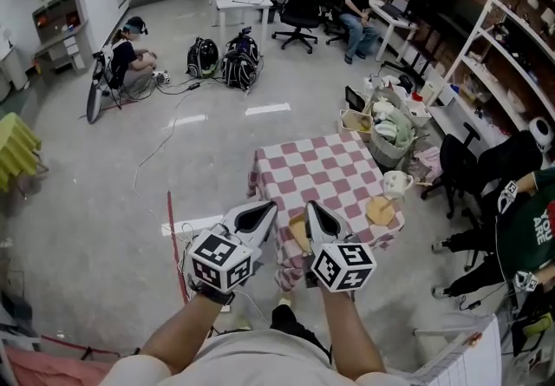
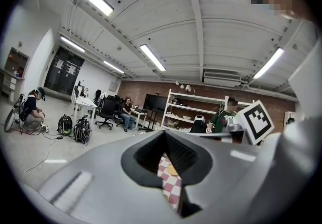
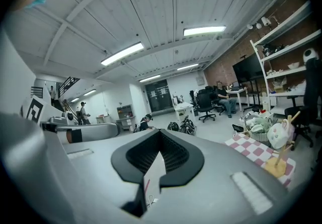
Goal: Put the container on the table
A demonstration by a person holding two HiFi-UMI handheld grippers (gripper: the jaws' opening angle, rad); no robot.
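Two claws: held side by side over the near edge of the surface (image 1: 321,169), marker cubes facing up.
Left claw (image 1: 257,216): closed, tips together, gripping nothing; in the left gripper view only checked cloth shows through the slit behind the tips.
Right claw (image 1: 314,212): closed the same way, on nothing; bare floor shows through its slit.
Surface: covered by a red-and-white checked cloth; its near edge is hidden under both claws.
Container (image 1: 355,122): cream tub just beyond the far right corner of the surface, off the cloth; what it rests on is hard to make out.
Cup (image 1: 396,184): white, at the right edge of the surface.
Wooden stand (image 1: 380,212): pale, just beside the Cup, near the right corner.
Yellowish piece (image 1: 298,232): on the cloth between the claws, partly covered by the Right claw; kind unclear.
Basket (image 1: 392,134): beside the Container, full of pale things too small to name.
Seated person (image 1: 512,228): right of the surface, cut off by the picture's edge.
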